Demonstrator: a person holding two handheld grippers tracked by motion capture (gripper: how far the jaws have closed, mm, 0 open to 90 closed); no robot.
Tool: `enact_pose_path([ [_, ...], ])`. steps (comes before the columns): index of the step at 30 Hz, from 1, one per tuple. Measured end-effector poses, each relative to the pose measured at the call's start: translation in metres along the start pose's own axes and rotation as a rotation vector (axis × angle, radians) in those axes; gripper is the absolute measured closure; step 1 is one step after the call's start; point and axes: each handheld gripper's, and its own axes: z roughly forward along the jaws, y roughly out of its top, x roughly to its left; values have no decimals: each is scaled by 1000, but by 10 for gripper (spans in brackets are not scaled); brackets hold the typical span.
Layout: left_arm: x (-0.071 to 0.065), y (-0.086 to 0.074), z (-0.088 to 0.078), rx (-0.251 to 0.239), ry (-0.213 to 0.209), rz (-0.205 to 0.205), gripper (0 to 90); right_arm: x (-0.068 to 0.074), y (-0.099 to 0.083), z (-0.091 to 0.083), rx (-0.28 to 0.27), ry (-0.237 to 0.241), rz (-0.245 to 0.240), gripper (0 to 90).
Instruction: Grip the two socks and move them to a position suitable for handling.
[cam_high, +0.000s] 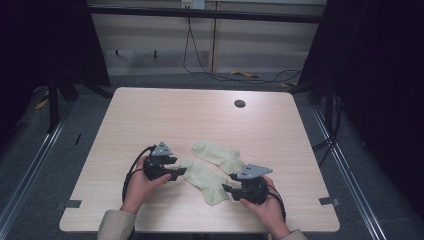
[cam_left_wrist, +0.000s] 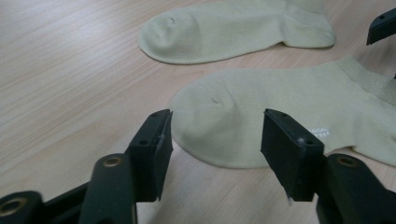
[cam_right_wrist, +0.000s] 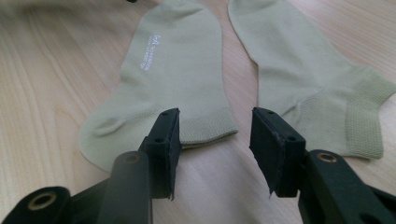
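Near sock (cam_high: 204, 178) flat between both grippers, toe at left jaws, cuff at right jaws, both released

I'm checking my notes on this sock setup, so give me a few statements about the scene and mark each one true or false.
1. Two pale green fabric socks lie on the light wooden table. True.
2. The left claw is clamped shut on a sock. False: its jaws stand apart at the nearer sock's toe, not pressing on it.
3. The right claw points at the nearer sock's cuff. True.
4. The nearer sock carries white printed lettering. True.
5. The socks are stacked in a pile. False: they lie flat beside each other.
6. A red cup stands on the table. False: a small dark round hole is there.
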Motion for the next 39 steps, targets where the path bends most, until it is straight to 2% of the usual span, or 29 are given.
enact_pose_path([
  [3,-1,2,6,24,5,19,475,2,2,-2,-4,-8,-6,532],
  [4,-1,2,8,28,11,23,490,2,4,-5,-22,-7,-4,535],
  [7,-1,3,12,40,20,37,527,4,5,-6,-28,8,5,552],
  [8,-1,3,14,41,31,51,528,5,6,-6,-28,28,14,574],
  [9,-2,5,15,49,16,52,576,6,6,-5,-21,60,49,609],
  [12,-4,7,18,48,16,64,581,8,7,-3,-1,69,45,628],
  [15,-5,8,21,80,13,77,635,9,4,-2,19,62,38,654],
  [18,-5,7,24,85,9,77,654,9,3,-2,27,65,39,659],
  [19,-5,7,23,87,8,75,689,10,3,-2,23,70,43,661],
  [24,-8,7,22,110,5,84,760,17,6,-2,27,68,10,675],
  [25,-9,7,21,117,5,87,780,18,4,2,60,49,-3,683],
  [27,-11,7,20,122,4,88,804,16,0,7,81,51,-3,704],
  [30,-11,7,20,128,-1,89,842,14,0,7,82,57,11,746],
  [31,-11,7,19,136,-8,96,857,13,-1,7,83,68,11,813],
  [32,-11,7,19,136,-8,96,866,13,-1,7,83,68,11,813],
  [33,-11,8,19,133,-15,92,870,13,-1,7,83,80,31,830],
  [37,-11,8,16,126,-29,78,873,13,1,6,89,81,25,838],
  [39,-11,10,13,125,-31,79,874,12,3,3,71,94,34,840],
])
